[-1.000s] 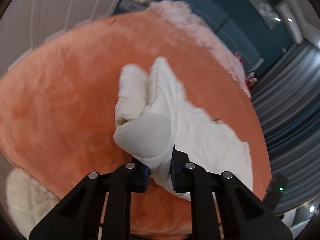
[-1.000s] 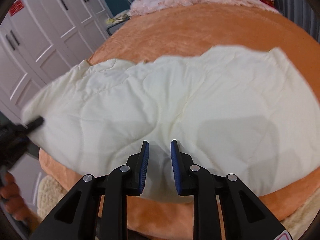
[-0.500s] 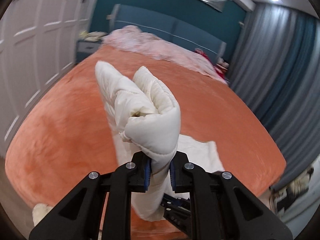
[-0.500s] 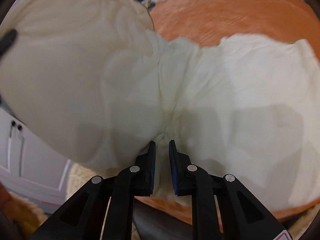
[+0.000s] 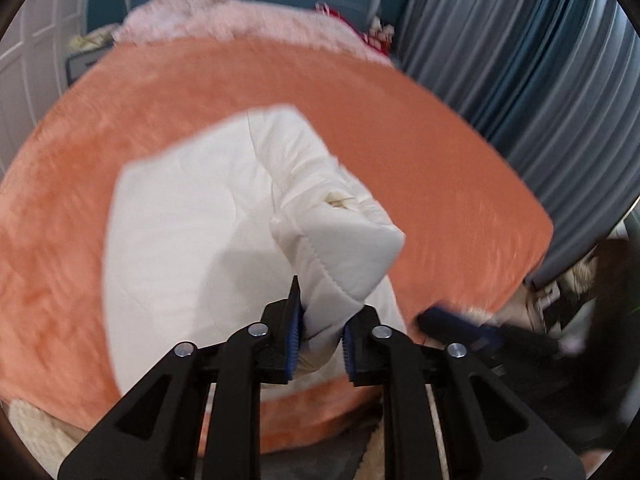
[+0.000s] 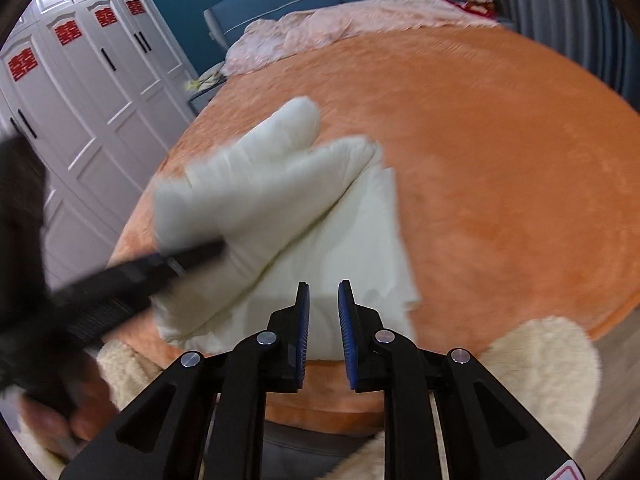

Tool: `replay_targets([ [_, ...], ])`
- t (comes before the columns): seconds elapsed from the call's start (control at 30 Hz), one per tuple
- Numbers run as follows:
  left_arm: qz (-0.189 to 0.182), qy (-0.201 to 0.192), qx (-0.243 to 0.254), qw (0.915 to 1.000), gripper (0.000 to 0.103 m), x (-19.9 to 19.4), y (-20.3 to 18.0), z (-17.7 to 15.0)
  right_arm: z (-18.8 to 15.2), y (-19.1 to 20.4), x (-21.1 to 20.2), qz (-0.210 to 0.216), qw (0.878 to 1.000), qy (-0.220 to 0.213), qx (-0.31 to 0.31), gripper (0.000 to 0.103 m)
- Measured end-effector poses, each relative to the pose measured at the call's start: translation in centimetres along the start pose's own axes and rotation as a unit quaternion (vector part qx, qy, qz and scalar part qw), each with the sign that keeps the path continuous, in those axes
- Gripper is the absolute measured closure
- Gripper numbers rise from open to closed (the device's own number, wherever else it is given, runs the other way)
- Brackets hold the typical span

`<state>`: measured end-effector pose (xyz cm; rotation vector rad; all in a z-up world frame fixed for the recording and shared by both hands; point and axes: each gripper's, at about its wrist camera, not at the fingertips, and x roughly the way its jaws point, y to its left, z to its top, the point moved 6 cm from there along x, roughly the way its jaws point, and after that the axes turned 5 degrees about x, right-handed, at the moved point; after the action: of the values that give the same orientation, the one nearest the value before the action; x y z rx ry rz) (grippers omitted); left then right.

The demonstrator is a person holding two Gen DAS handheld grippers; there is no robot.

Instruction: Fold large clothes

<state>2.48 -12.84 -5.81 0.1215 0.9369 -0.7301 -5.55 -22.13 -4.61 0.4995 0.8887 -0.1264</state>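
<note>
A cream quilted garment (image 5: 192, 240) lies folded over itself near the front edge of the orange bed (image 5: 440, 152). My left gripper (image 5: 318, 336) is shut on a thick padded fold of it and holds that fold above the lower layer. In the right wrist view the garment (image 6: 332, 248) lies ahead, with the left gripper (image 6: 188, 258) coming in from the left, gripping the raised fold. My right gripper (image 6: 323, 320) is open a little and empty, just above the garment's near edge.
A pink blanket (image 6: 360, 24) is piled at the head of the bed (image 6: 500, 140). White wardrobe doors (image 6: 80, 92) stand on the left, grey curtains (image 5: 540, 60) on the right. A cream fluffy rug (image 6: 548, 364) lies at the foot of the bed.
My left gripper has carried the held fold across and down over the rest of the garment. My right gripper has opened a little and pulled back from the cloth.
</note>
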Motion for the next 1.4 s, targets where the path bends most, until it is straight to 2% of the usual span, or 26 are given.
replay_targets([
  [0.07, 0.011, 0.0, 0.008, 0.9999, 0.079, 0.1, -0.5, -0.8, 0.4, -0.2, -1.0, -0.001, 1.0, -0.009, -0.001, 0.069],
  [0.13, 0.006, -0.007, 0.014, 0.9999, 0.062, -1.1, -0.8, -1.2, 0.8, 0.0, -2.4, 0.007, 1.0, -0.025, -0.001, 0.06],
  [0.2, -0.008, -0.022, 0.006, 0.9997, 0.029, -3.1, -0.3, -1.5, 1.4, 0.6, -3.3, 0.018, 0.999, -0.034, -0.002, 0.055],
  [0.27, -0.013, -0.042, -0.013, 0.999, 0.019, -5.3, 0.3, -1.8, 2.1, 1.5, -4.5, 0.037, 0.998, -0.045, -0.01, 0.049],
  [0.37, 0.009, -0.061, -0.062, 0.9962, 0.019, -8.4, 3.6, -1.4, 3.3, 3.4, -4.9, 0.064, 0.996, -0.051, -0.026, 0.038],
  [0.5, 0.083, -0.051, -0.124, 0.9875, 0.019, -9.5, 8.8, -1.4, 4.8, 5.9, -2.1, 0.075, 0.996, -0.029, -0.048, 0.038],
  [0.6, 0.108, -0.042, -0.149, 0.9821, 0.019, -9.3, 11.1, -1.7, 4.8, 7.3, -0.2, 0.062, 0.996, -0.012, -0.068, 0.038],
  [0.63, 0.112, -0.039, -0.15, 0.9814, 0.019, -9.4, 11.3, -1.9, 4.8, 7.4, 0.8, 0.056, 0.996, 0.0, -0.074, 0.044],
  [0.67, 0.115, -0.039, -0.151, 0.981, 0.019, -9.3, 11.6, -1.9, 4.6, 7.3, 1.5, 0.052, 0.996, 0.009, -0.076, 0.064],
  [0.7, 0.117, -0.038, -0.15, 0.9809, 0.019, -9.2, 11.7, -1.9, 4.4, 7.0, 2.0, 0.044, 0.996, 0.017, -0.075, 0.073],
  [0.77, 0.117, -0.038, -0.143, 0.982, 0.02, -9.3, 11.6, -1.7, 4.2, 6.2, 2.0, 0.052, 0.996, 0.021, -0.062, 0.086],
  [0.83, 0.116, -0.036, -0.139, 0.9829, 0.021, -9.3, 11.2, -1.5, 3.9, 4.8, 0.8, 0.068, 0.997, 0.016, -0.034, 0.089],
  [0.93, 0.111, -0.037, -0.131, 0.9845, 0.021, -8.9, 10.7, -1.2, 2.8, 3.0, -0.5, 0.06, 0.998, 0.003, -0.016, 0.09],
  [1.13, 0.106, -0.01, -0.106, 0.9887, 0.021, -6.3, 8.9, -1.1, -0.3, -1.2, 0.2, 0.018, 0.999, 0.027, 0.011, 0.092],
  [1.27, 0.114, 0.019, -0.086, 0.9896, 0.021, -4.2, 7.6, -1.6, -1.6, -2.1, 1.4, -0.02, 0.999, 0.037, 0.0, 0.092],
  [1.4, 0.124, 0.054, -0.083, 0.9873, 0.024, -1.9, 7.3, -2.8, -2.3, -2.3, 2.8, -0.04, 0.998, 0.05, -0.007, 0.092],
])
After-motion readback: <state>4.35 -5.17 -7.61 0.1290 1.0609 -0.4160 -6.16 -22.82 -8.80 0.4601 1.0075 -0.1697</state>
